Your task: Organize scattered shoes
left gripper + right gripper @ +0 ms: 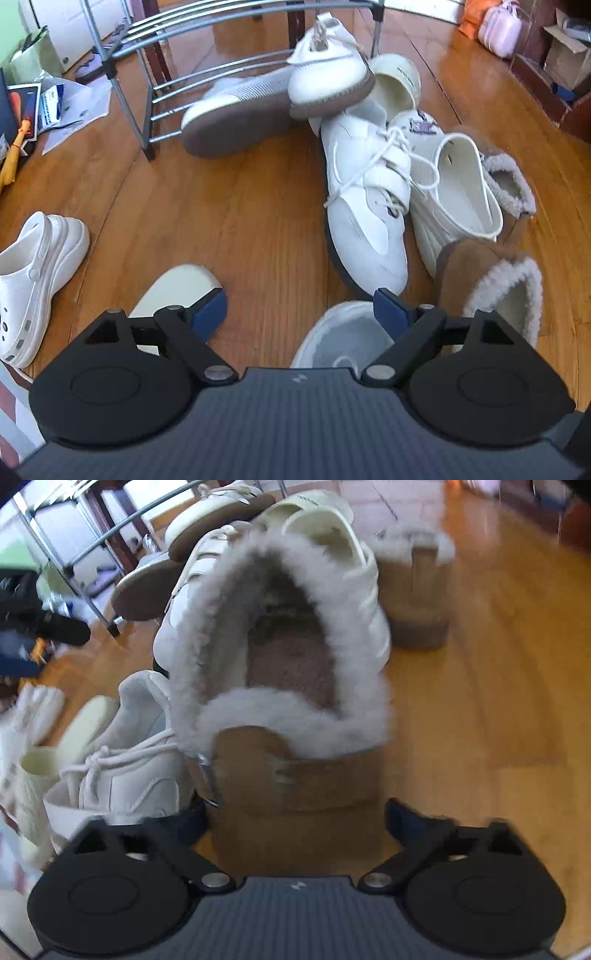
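Left wrist view: the left gripper is hanging over the floor with jaws apart and nothing between them. White sneakers are lying piled by the rack; a clog is sitting at the left.

Right wrist view, blurred: the right gripper is straddling a fur-lined slipper, its jaws apart and seemingly not pressing on it.

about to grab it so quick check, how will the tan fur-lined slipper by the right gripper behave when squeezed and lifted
The tan fur-lined slipper looks soft-walled, so its suede heel will probably give under the right gripper. The thick fleece collar suggests it is light for its bulk. Its flat sole sits level on the wooden floor, so it is unlikely to roll, though it may sag toe-down.
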{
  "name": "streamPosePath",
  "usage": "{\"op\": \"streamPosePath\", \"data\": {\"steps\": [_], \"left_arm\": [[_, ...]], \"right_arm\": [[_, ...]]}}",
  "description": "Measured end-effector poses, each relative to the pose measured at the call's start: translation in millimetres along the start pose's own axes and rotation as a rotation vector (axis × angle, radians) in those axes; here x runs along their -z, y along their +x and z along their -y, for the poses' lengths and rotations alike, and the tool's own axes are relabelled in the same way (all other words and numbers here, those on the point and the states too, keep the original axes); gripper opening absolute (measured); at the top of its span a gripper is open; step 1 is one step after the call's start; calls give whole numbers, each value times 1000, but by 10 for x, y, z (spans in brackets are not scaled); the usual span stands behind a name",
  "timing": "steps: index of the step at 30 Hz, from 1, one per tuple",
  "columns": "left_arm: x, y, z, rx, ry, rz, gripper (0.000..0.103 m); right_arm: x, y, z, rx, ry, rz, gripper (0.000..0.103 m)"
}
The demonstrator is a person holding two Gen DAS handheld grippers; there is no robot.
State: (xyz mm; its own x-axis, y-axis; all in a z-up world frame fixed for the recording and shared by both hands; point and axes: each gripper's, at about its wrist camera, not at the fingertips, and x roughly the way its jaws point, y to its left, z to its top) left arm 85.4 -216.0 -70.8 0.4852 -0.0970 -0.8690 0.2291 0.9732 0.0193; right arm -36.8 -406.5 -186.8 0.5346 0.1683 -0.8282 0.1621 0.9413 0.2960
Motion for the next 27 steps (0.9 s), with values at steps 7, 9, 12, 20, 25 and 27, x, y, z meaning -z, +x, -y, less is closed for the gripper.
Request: {"op": "streamPosePath", "data": {"steps": [7,9,12,20,25,27], "left_arm": [[9,-43,94,30,25,8,89],[14,-28,100,41,23,-7,89],[22,-25,50,55,8,-28,89],[7,47,-441,71,-214,-102,96],[30,80,-648,120,-284,-166,96],[32,74,-721,165,-284,-196,96]], "right_arm": [[88,-812,244,7,79,-23,80],[126,-856,340,62,73,-36,95],[231,-788,529,132,123,-83,101],[405,-1206,426,-33,308,58,100],[332,-902,-241,-151,140,-32,100],[318,-684,-502,-185,81,-89,100]]}}
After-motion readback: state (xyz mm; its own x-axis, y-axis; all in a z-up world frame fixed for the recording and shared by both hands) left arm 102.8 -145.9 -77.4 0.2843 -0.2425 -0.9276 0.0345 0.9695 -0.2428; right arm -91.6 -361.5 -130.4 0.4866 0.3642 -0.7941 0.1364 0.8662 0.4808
